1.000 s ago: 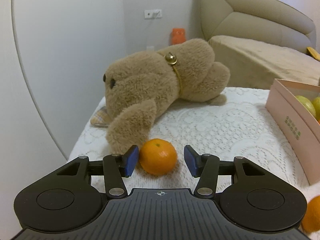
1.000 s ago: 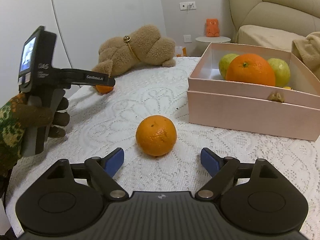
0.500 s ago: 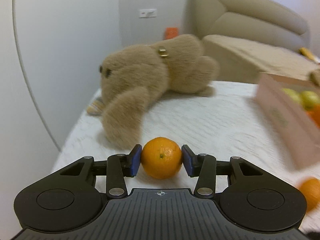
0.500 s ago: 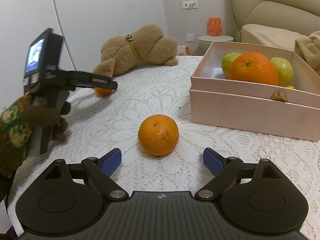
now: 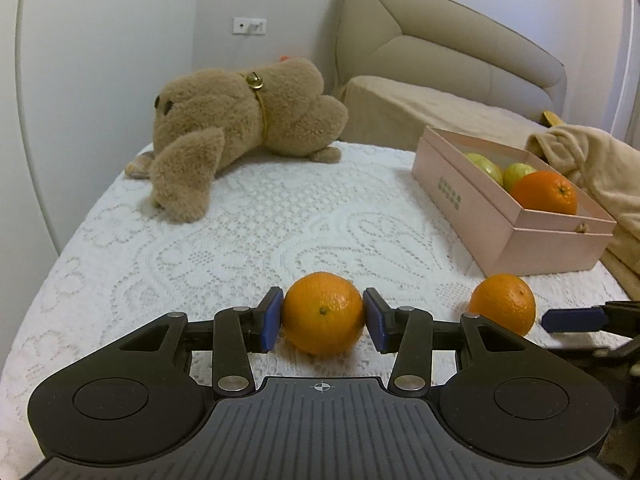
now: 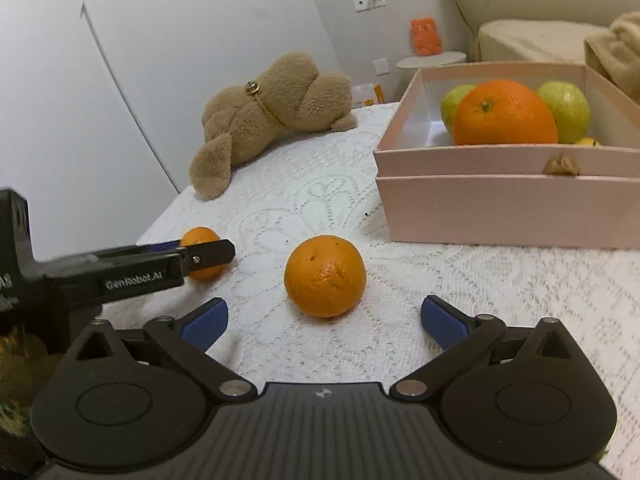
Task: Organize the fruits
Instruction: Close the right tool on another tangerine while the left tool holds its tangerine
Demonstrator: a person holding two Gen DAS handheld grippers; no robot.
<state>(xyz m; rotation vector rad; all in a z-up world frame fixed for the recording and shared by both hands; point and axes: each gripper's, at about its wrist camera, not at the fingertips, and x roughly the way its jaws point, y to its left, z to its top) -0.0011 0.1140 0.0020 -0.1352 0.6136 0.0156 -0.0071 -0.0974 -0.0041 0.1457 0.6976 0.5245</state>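
Here we have the left gripper pinching a mandarin between its blue pads, low over the lace tablecloth, likely to carry it to the pink box. Our right gripper tilts down with jaws opening wide around nothing, the second mandarin just ahead. Farther off, the box holds a big orange and green fruits; teddy bear lies beyond.

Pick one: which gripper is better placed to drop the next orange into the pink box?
Left. Its left gripper already clamps an orange; the right gripper, jaws opening, holds nothing, its orange lying on the tablecloth before the pink box.
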